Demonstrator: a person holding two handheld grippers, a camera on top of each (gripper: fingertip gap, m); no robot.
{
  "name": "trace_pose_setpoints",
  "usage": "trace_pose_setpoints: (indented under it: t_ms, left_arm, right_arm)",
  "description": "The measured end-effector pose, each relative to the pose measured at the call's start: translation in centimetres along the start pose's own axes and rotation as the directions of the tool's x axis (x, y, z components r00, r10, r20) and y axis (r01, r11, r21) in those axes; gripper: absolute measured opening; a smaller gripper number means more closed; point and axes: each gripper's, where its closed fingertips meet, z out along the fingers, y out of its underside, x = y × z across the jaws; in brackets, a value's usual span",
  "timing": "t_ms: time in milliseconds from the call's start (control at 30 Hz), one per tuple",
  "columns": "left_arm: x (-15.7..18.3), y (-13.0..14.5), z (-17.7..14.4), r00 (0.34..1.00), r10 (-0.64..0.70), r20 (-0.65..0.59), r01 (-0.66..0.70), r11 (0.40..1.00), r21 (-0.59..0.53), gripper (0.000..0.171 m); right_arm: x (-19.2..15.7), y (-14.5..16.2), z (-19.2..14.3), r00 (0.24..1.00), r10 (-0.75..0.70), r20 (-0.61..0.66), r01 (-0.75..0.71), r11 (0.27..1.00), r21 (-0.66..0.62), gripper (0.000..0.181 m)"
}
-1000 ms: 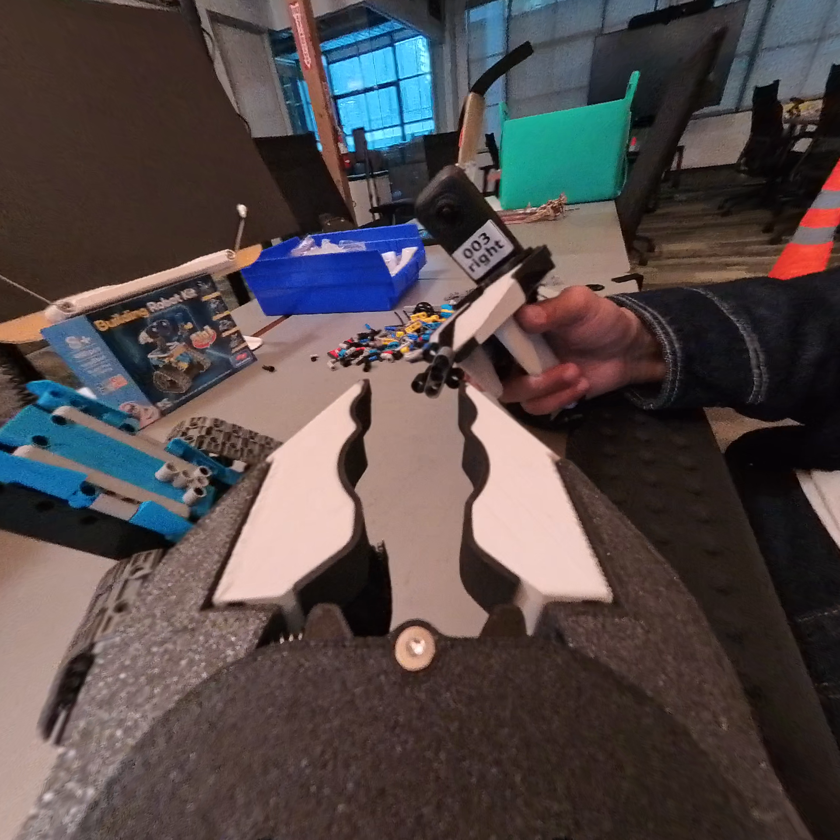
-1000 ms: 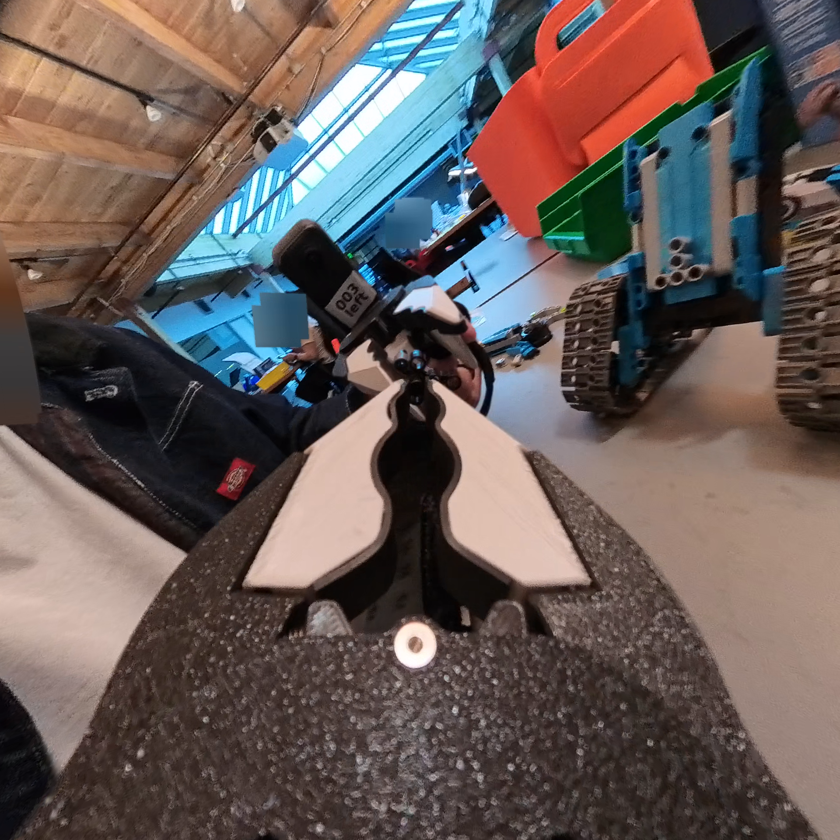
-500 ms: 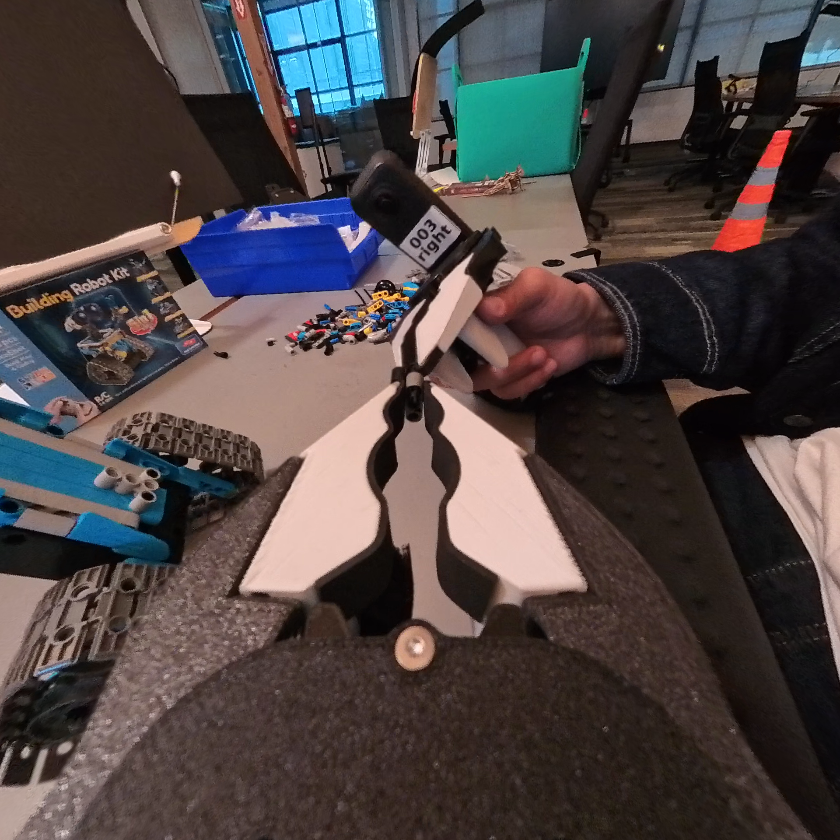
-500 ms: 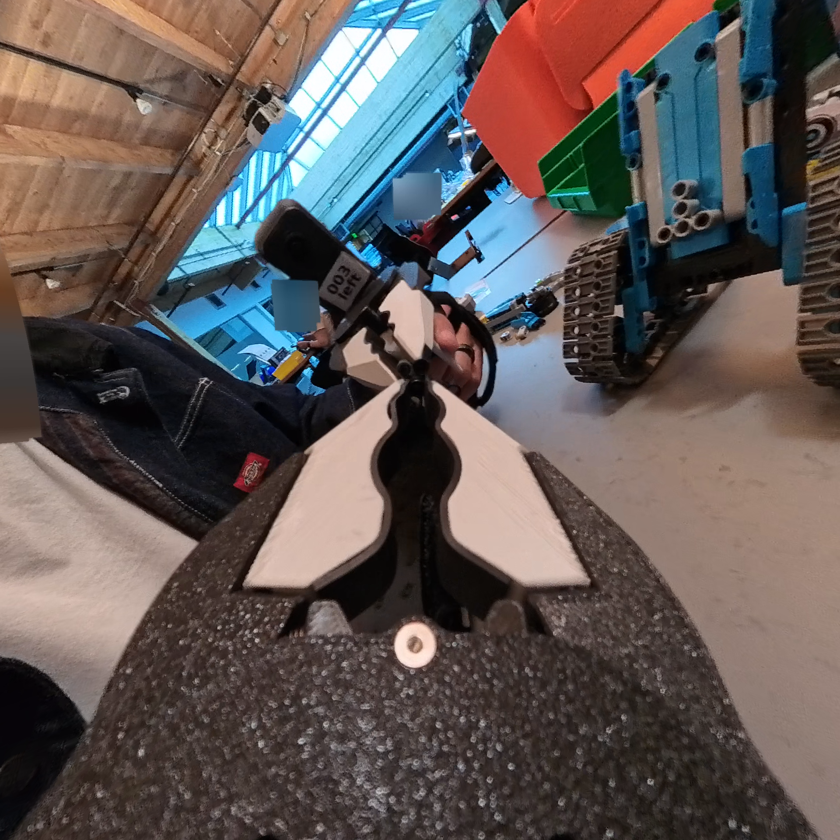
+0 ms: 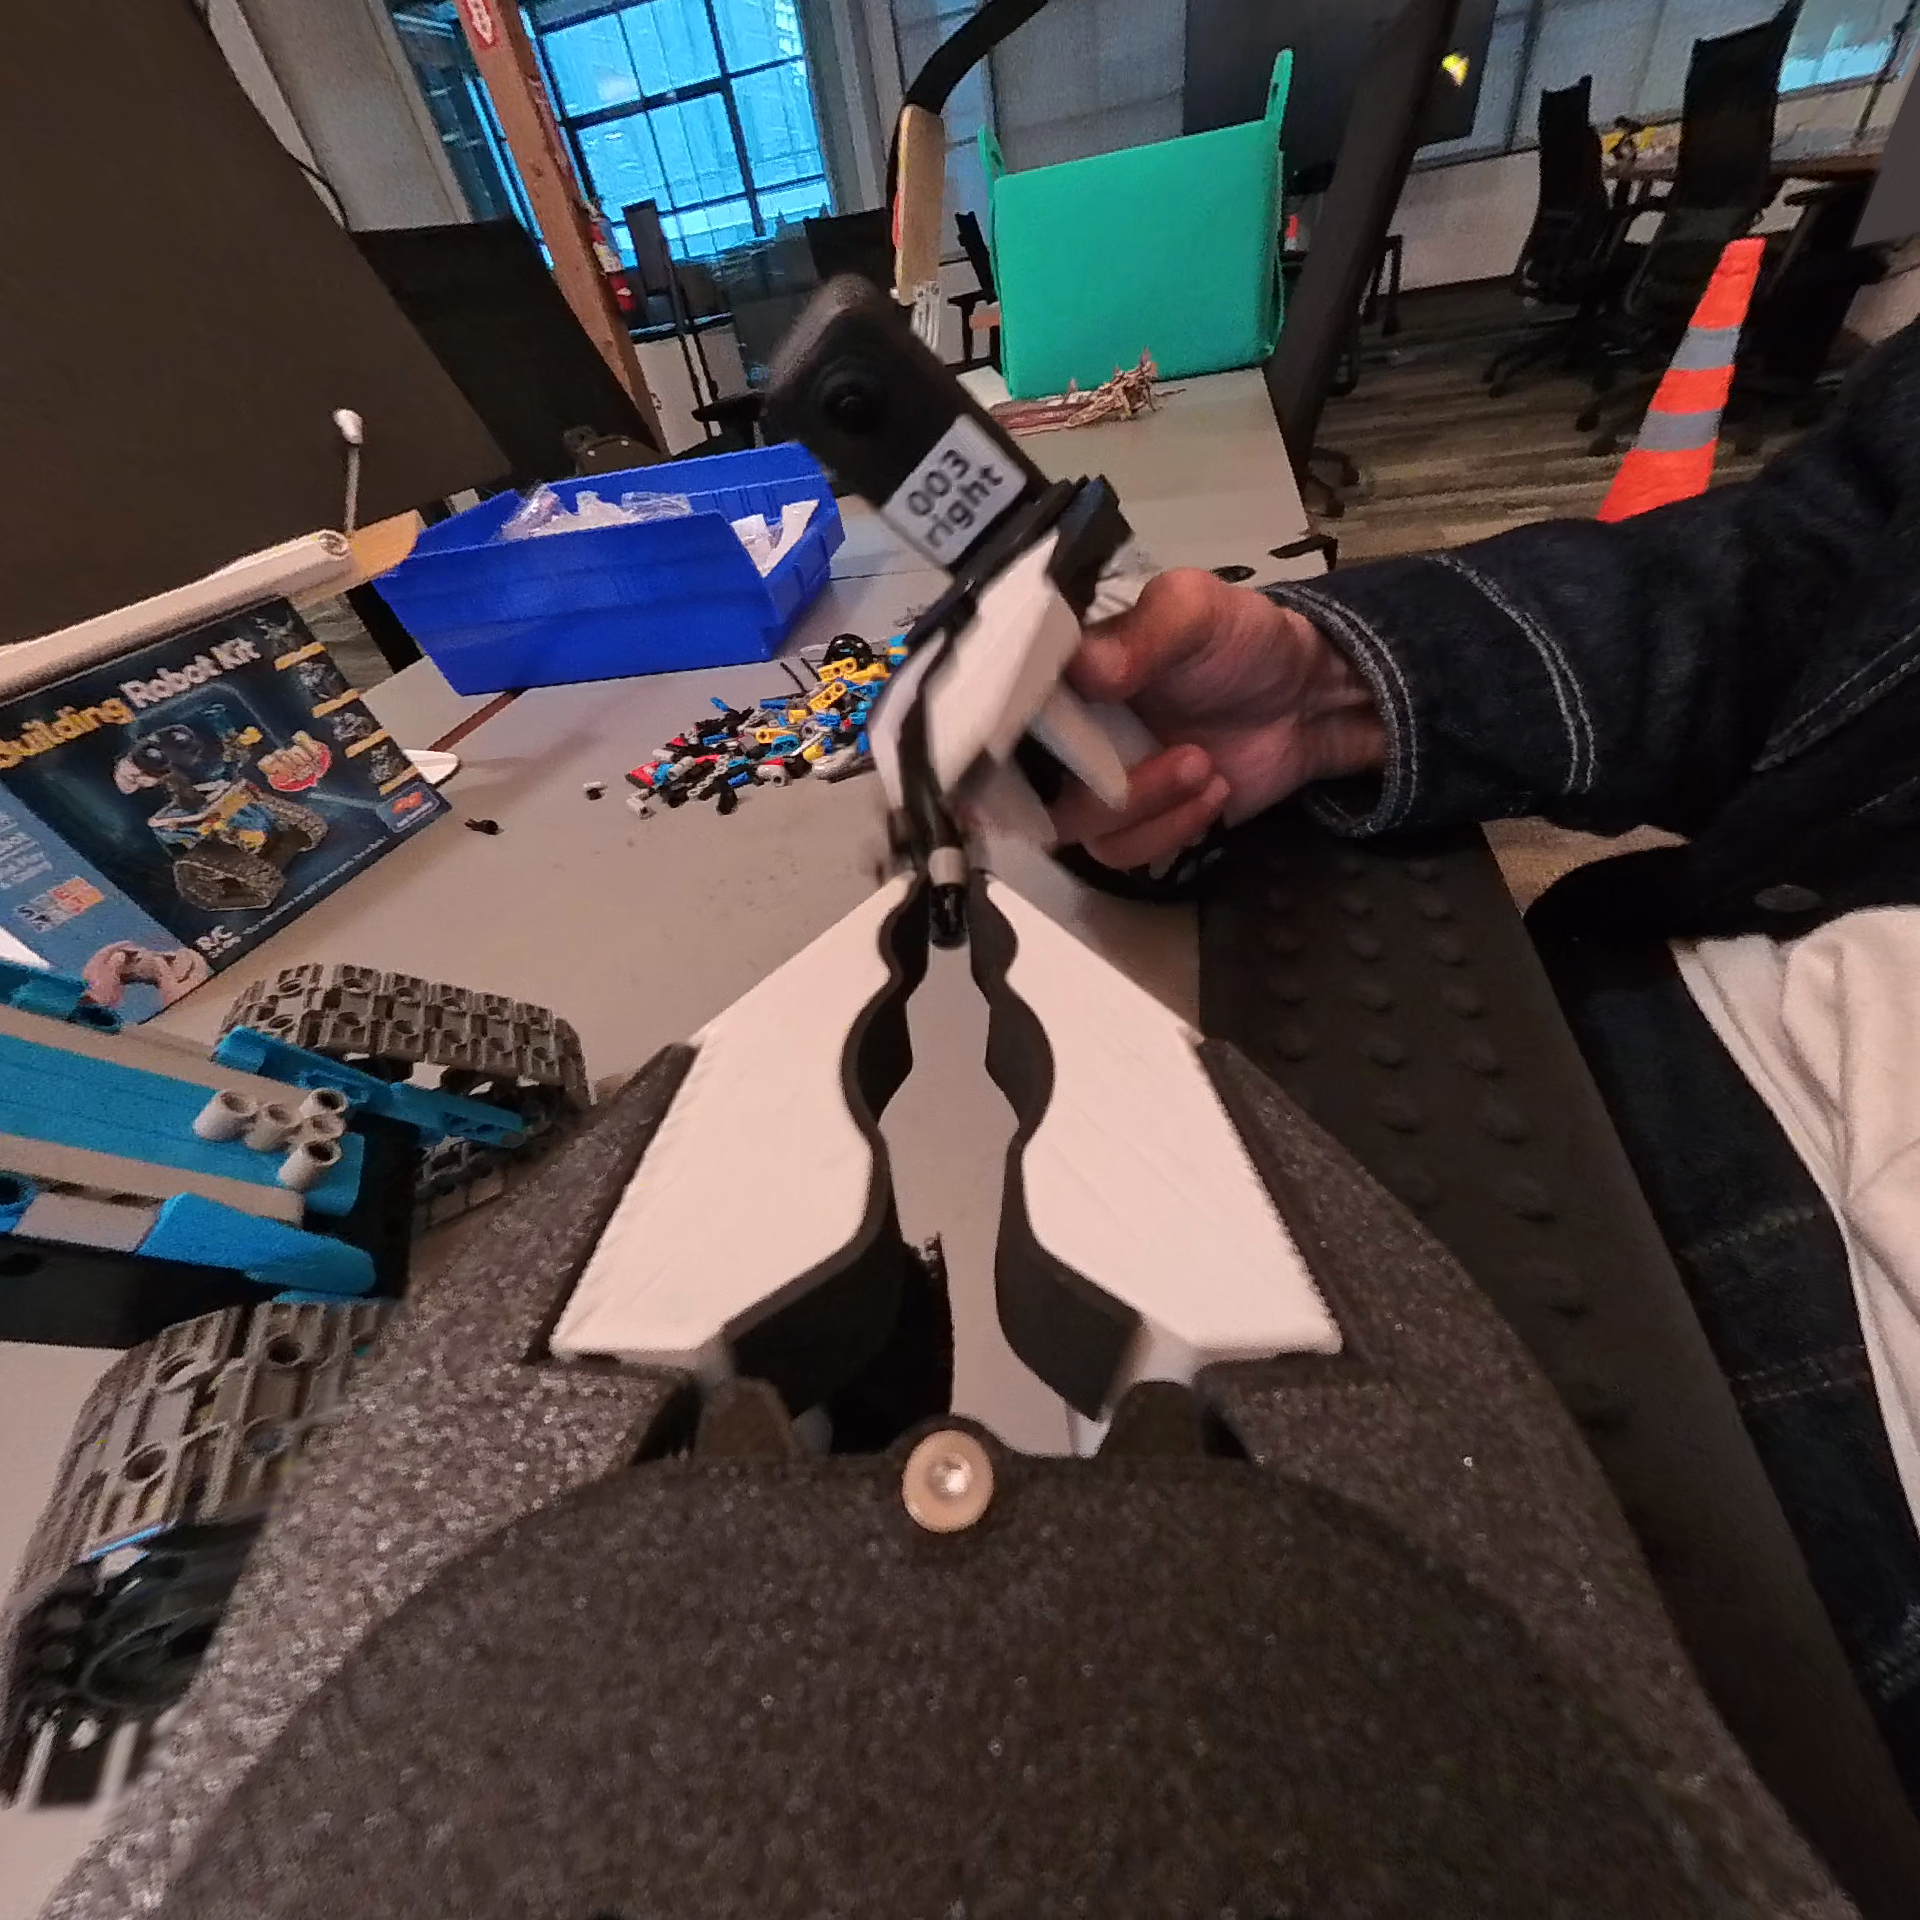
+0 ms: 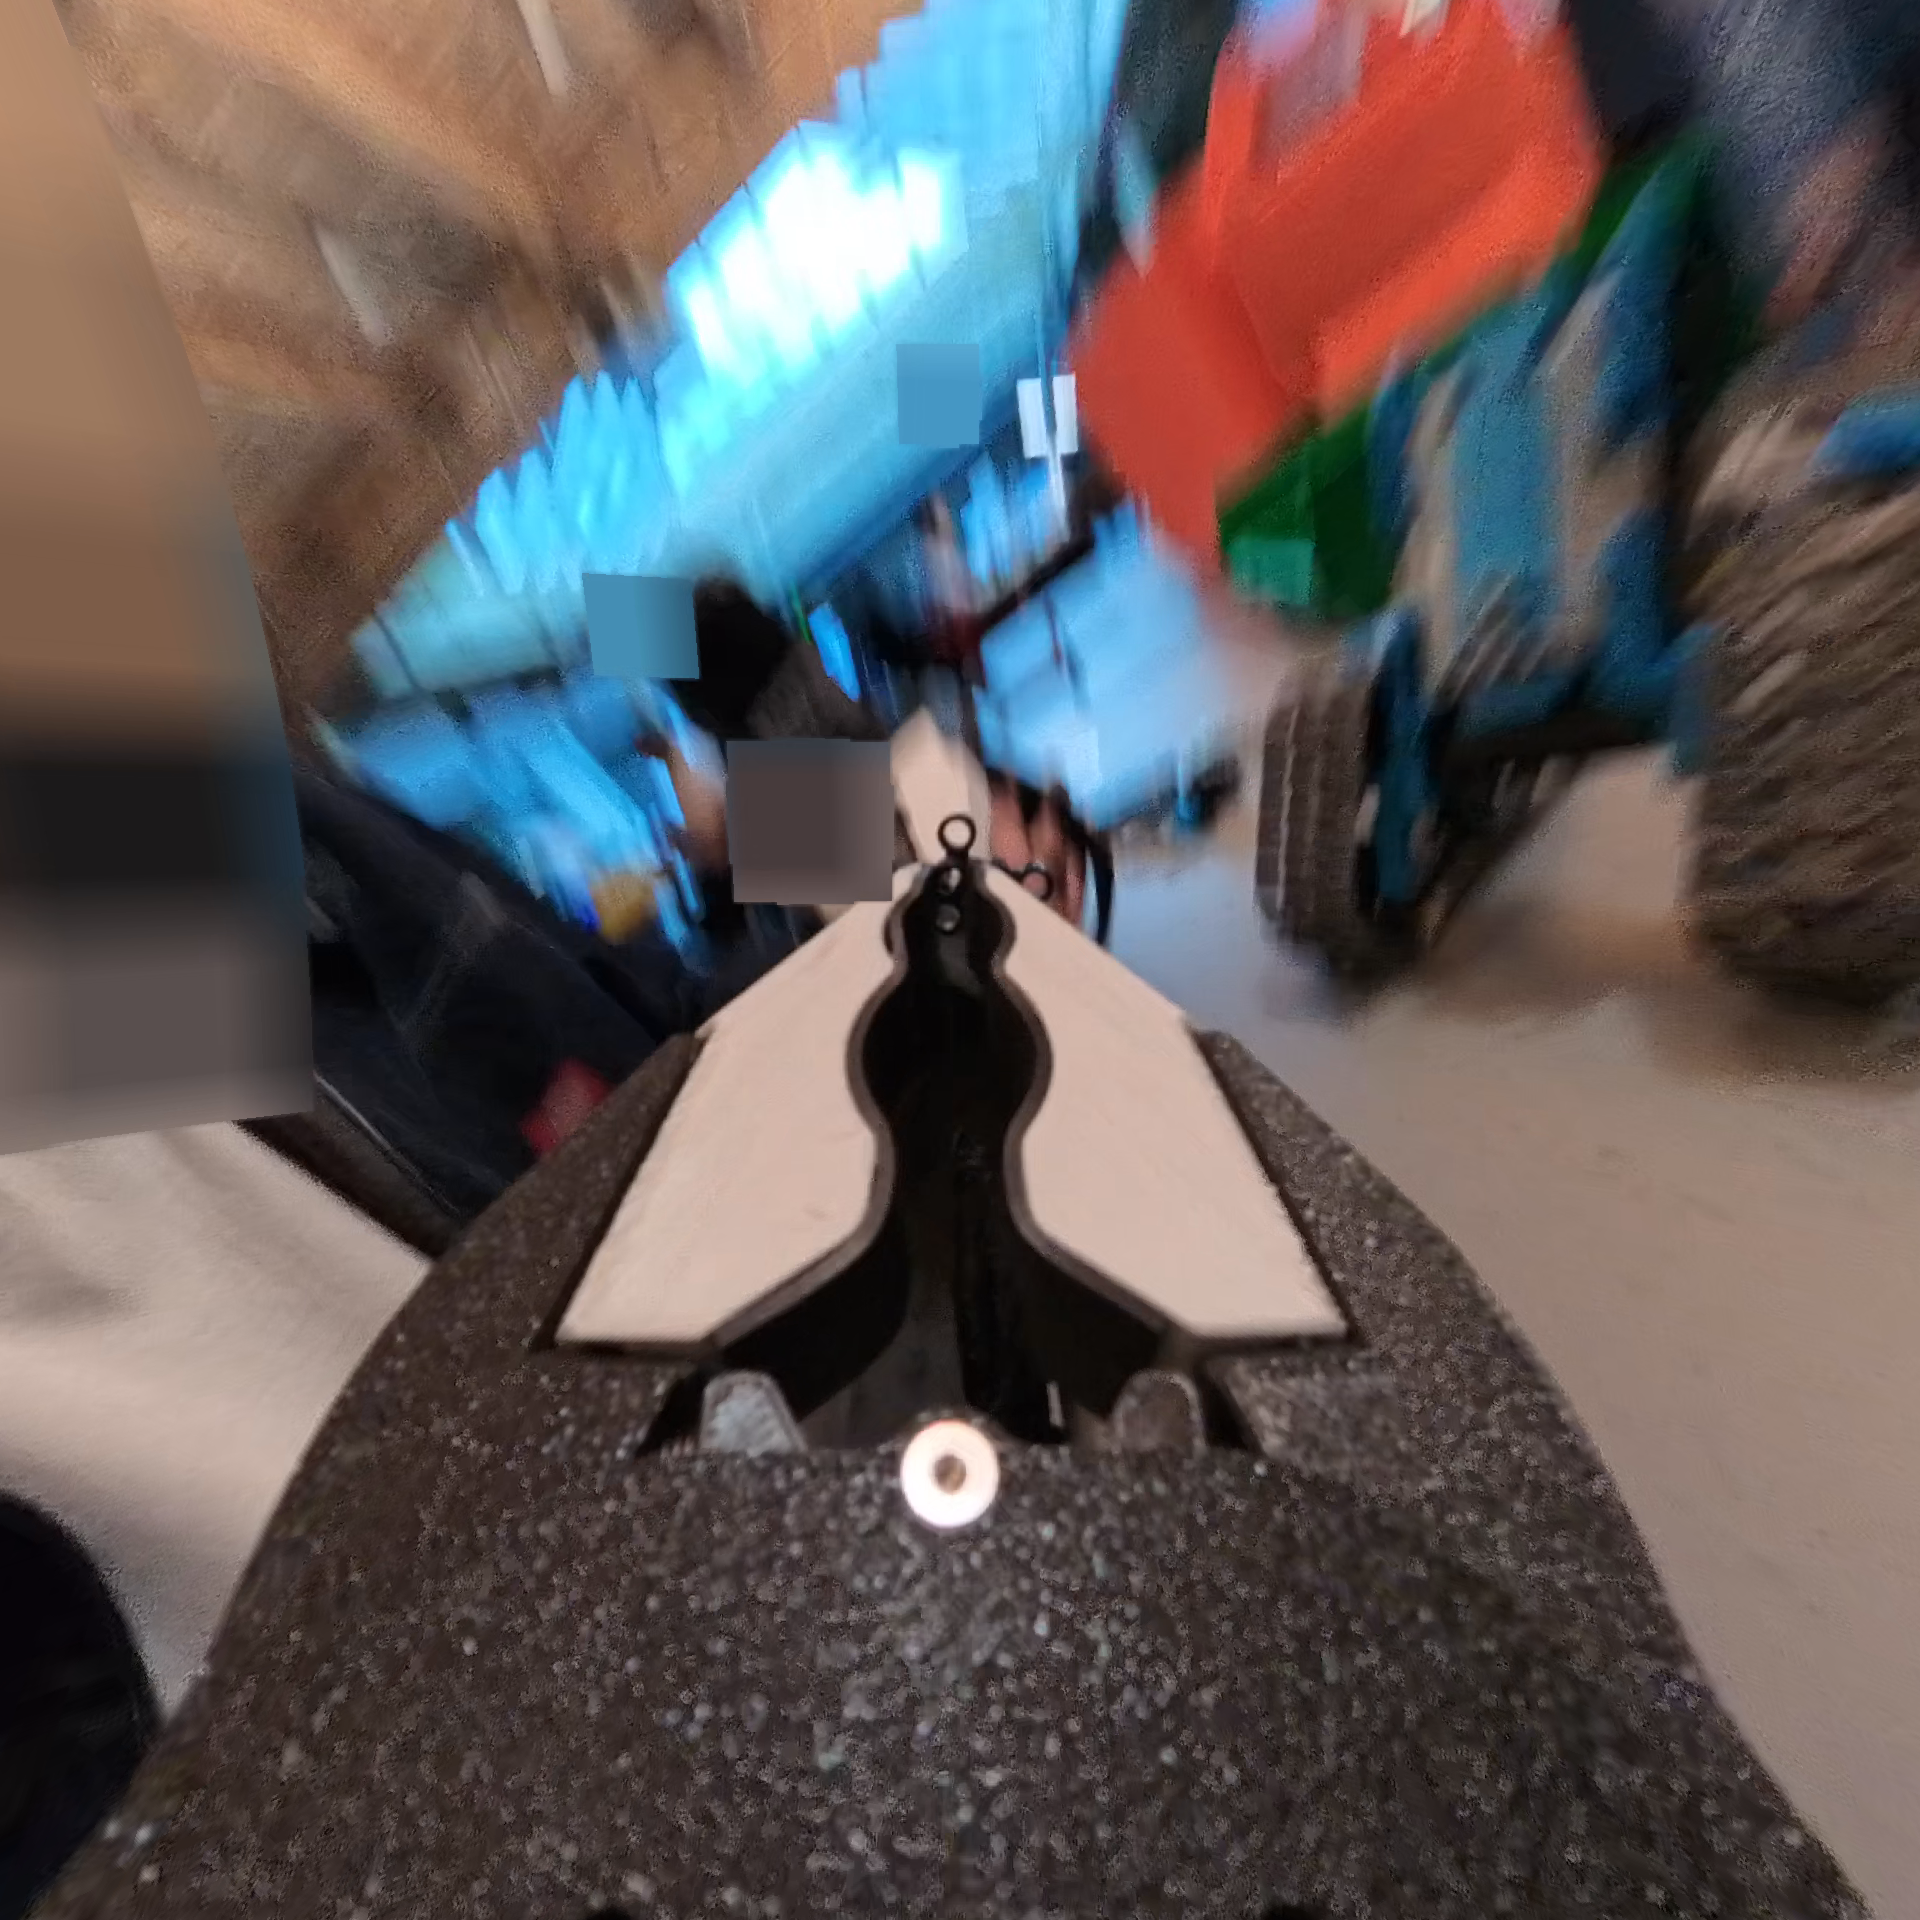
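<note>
In the left wrist view my left gripper point(image 5: 943, 891) is shut on a small black toy-brick piece point(image 5: 943, 916) with a grey pin. My right gripper point(image 5: 928, 826), held in a person's hand point(image 5: 1226, 717), meets it tip to tip from above and pinches the same piece. The right wrist view is heavily motion-blurred. There my right gripper point(image 6: 951, 883) is shut on the black holed piece point(image 6: 954, 836), which sticks out past the fingertips. Both grippers hover above the grey table point(image 5: 623, 894).
A blue tracked toy vehicle point(image 5: 260, 1132) sits at left and shows blurred in the right wrist view point(image 6: 1558, 675). Behind it are a kit box point(image 5: 197, 790), a blue bin point(image 5: 613, 592) and a pile of small parts point(image 5: 769, 738). A black studded mat point(image 5: 1403, 1091) lies right. Left tips to right tips: about 4 cm.
My left gripper was open a second ago; it has closed on the black piece that the right gripper brought to it. The right wrist view has turned blurry from fast motion.
</note>
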Motion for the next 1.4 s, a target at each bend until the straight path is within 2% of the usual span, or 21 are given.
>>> trace_pose_setpoints:
  t_ms: [33,67,100,133,300,400,433,500,533,633,733,767,833,900,967,1000,1133,1300,1400]
  left_arm:
    - [-0.6,0.3,-1.1,1.000,-0.026,0.009,0.026,1.000,0.006,0.006]
    - [-1.4,0.3,-2.3,0.997,-0.061,0.037,0.060,0.998,0.030,0.005]
    - [-1.9,0.3,-3.0,0.995,-0.080,0.056,0.077,0.996,0.048,0.005]
    - [-1.9,0.3,-2.9,0.994,-0.085,0.062,0.082,0.995,0.049,0.005]
    - [-1.7,1.7,-0.7,0.995,-0.070,0.067,0.073,0.996,-0.047,0.006]
    - [-1.8,1.6,-0.6,0.995,-0.028,0.098,0.033,0.998,-0.048,0.006]
    - [-1.7,1.4,-0.6,0.995,-0.036,0.094,0.039,0.999,-0.034,0.006]
    - [-1.4,0.9,-0.5,0.996,-0.058,0.073,0.059,0.998,-0.010,0.006]
    - [-1.3,0.6,-0.4,0.996,-0.064,0.068,0.063,0.998,0.006,0.006]
    - [-0.8,0.1,-0.1,0.997,-0.066,0.051,0.065,0.997,0.031,0.006]
    - [-0.3,0.1,0.2,0.998,-0.044,0.047,0.043,0.999,0.025,0.006]
    - [-0.2,0.1,0.3,0.998,-0.045,0.046,0.044,0.999,0.024,0.006]
    - [-0.1,-0.1,0.5,0.996,-0.078,0.035,0.077,0.996,0.035,0.006]
    - [0.2,-0.8,0.5,0.989,-0.146,-0.006,0.146,0.987,0.073,0.007]
    - [0.8,-1.5,0.5,0.978,-0.196,-0.076,0.204,0.973,0.108,0.006]
    - [1.2,-1.8,0.5,0.970,-0.213,-0.114,0.226,0.967,0.115,0.006]
    - [2.0,-1.9,0.6,0.963,-0.217,-0.159,0.236,0.966,0.109,0.006]
    - [2.6,-1.5,1.4,0.964,-0.206,-0.167,0.222,0.972,0.080,0.006]
    - [2.2,-1.6,1.2,0.965,-0.215,-0.148,0.229,0.969,0.090,0.006]
  right_arm:
    - [0.3,-3.8,-3.6,0.997,0.065,0.037,-0.071,0.978,0.196,0.002]
    - [1.7,-5.8,-7.6,0.996,0.082,-0.018,-0.073,0.949,0.307,0.002]
    - [2.3,-5.8,-9.5,0.994,0.047,-0.097,-0.018,0.961,0.278,0.002]
    - [2.2,-4.9,-9.5,0.990,0.002,-0.139,0.026,0.979,0.202,0.002]
    - [2.2,-4.0,-8.6,0.995,0.040,-0.093,-0.024,0.986,0.167,0.003]
    - [2.7,-3.2,-7.7,0.992,0.043,-0.118,-0.029,0.993,0.117,0.003]
    - [3.7,-2.3,-7.4,0.982,0.034,-0.188,-0.022,0.998,0.066,0.003]
    - [6.9,0.7,-7.0,0.903,-0.117,-0.413,0.055,0.986,-0.158,0.004]
    - [7.4,2.1,-6.3,0.876,-0.205,-0.436,0.088,0.958,-0.273,0.004]
    - [8.3,5.6,-4.7,0.815,-0.394,-0.425,0.143,0.848,-0.511,0.005]
    - [9.6,7.9,-4.8,0.755,-0.507,-0.415,0.139,0.743,-0.655,0.006]
    - [9.5,7.8,-4.7,0.746,-0.526,-0.408,0.159,0.736,-0.658,0.007]
    - [9.1,7.4,-4.4,0.741,-0.541,-0.397,0.194,0.739,-0.645,0.025]
    - [6.3,6.2,-2.5,0.799,-0.513,-0.314,0.293,0.788,-0.541,0.034]
    - [2.0,4.5,-0.4,0.889,-0.427,-0.167,0.349,0.866,-0.358,0.029]
    - [0.3,4.3,0.2,0.922,-0.376,-0.089,0.333,0.891,-0.309,0.027]
    - [-1.3,4.5,0.9,0.938,-0.346,0.004,0.332,0.896,-0.294,0.024]
    - [-1.5,5.1,1.5,0.927,-0.374,0.018,0.360,0.877,-0.317,0.006]
    - [-1.6,4.7,1.4,0.934,-0.356,0.019,0.346,0.891,-0.295,0.004]
